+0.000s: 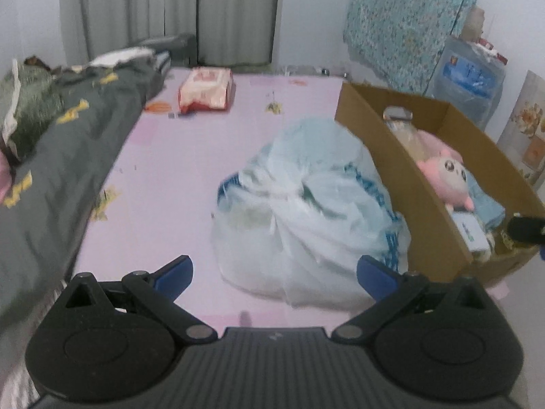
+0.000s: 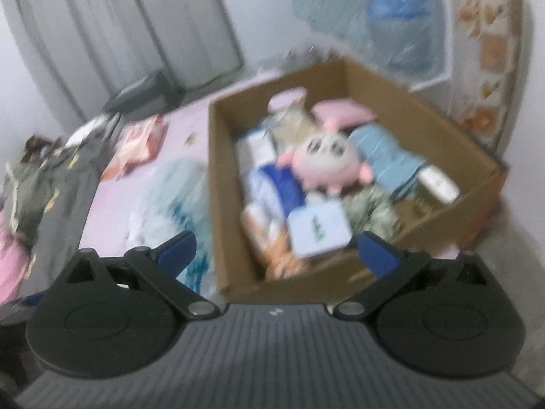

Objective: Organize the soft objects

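A brown cardboard box (image 1: pixel 402 173) stands on the pink bed sheet (image 1: pixel 177 177) at the right. It holds a pink plush toy (image 1: pixel 442 173), a blue cloth and several packets. A white and blue plastic bag (image 1: pixel 306 211) of soft things lies just left of the box. My left gripper (image 1: pixel 276 272) is open and empty, just before the bag. My right gripper (image 2: pixel 277 252) is open and empty above the box's near edge (image 2: pixel 289 289). The plush (image 2: pixel 327 162) and a white packet (image 2: pixel 318 230) show inside the box. The bag (image 2: pixel 170 197) lies to the left.
A dark grey quilt (image 1: pixel 58 156) is piled along the left side of the bed. A red and white wipes pack (image 1: pixel 206 90) lies at the far end. Grey curtains (image 1: pixel 177 10) hang behind. A patterned cloth (image 1: pixel 408 17) and bagged items (image 1: pixel 466 78) stand at the right wall.
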The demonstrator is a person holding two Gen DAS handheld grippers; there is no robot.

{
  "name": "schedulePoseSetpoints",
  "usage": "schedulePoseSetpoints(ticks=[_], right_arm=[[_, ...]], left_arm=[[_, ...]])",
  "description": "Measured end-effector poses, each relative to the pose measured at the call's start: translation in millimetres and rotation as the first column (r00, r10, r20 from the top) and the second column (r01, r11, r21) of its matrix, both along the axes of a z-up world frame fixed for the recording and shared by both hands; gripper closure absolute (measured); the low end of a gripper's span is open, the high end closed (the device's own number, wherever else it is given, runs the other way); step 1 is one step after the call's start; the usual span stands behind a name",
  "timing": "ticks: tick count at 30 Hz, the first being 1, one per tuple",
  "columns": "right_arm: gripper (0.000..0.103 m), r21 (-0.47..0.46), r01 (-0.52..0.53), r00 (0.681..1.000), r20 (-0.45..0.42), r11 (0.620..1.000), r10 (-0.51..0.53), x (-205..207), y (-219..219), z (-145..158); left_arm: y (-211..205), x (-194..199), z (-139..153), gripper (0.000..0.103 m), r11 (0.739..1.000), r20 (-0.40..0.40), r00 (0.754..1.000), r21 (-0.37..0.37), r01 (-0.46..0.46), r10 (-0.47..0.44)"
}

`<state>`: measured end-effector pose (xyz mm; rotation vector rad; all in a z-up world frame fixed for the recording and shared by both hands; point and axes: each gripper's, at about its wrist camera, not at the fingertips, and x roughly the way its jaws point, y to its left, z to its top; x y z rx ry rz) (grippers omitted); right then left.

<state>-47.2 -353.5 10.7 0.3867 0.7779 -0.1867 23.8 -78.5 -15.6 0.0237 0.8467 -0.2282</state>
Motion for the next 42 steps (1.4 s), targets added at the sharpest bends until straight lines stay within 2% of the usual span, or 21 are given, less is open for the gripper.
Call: schedulePoseSetpoints(ticks=[5, 11, 13, 15, 19, 22, 33, 37, 42], right_arm=[[0.001, -0.067, -0.091, 0.992, -0.092, 0.994, 0.085, -2, 22, -18], [0.001, -0.131, -0.129, 0.986, -0.126, 0.983, 0.113, -4, 34, -24], [0.001, -0.122, -0.124, 0.986, -0.126, 0.985, 0.108, -2, 29, -25], [0.001, -0.102, -0.112, 0.988, -0.119, 0.988, 0.100, -2, 22, -24], [0.001, -0.075, -0.079, 0.992, -0.109, 0.994, 0.070, -2, 8, -24], [0.001, -0.064, -0.063, 0.993, -0.100, 0.996, 0.056, -3, 0, -24], [0.001, -0.027, -0.046, 0.992, -0.121, 0.999, 0.043, 8, -14, -40], [0.001, -0.026, -0.041, 0.992, -0.124, 0.999, 0.037, 11, -17, -42], [0.001, -0.035, -0.034, 0.994, -0.109, 0.999, 0.030, 10, -17, -42]], left_arm=[[-8, -10, -12, 0.000, 1.000, -0.058, 0.998, -0.002, 0.009, -0.009], [-14, -9, -17, 0.000, 1.000, -0.077, 0.997, 0.009, 0.022, -0.022], [-17, -1, -24, 0.000, 0.999, -0.102, 0.994, -0.016, 0.044, -0.045], [-23, 13, -36, 0.000, 0.998, -0.160, 0.985, -0.029, 0.057, -0.061], [-38, 35, -57, 0.000, 0.998, -0.189, 0.981, 0.033, 0.054, -0.047], [-43, 50, -66, 0.000, 0.997, -0.208, 0.977, 0.042, 0.058, -0.048], [-57, 82, -67, 0.000, 0.997, -0.189, 0.982, 0.071, 0.041, -0.027], [-56, 75, -65, 0.000, 0.996, -0.196, 0.980, 0.071, 0.055, -0.040], [-35, 46, -49, 0.000, 0.998, -0.174, 0.983, 0.022, 0.059, -0.054]])
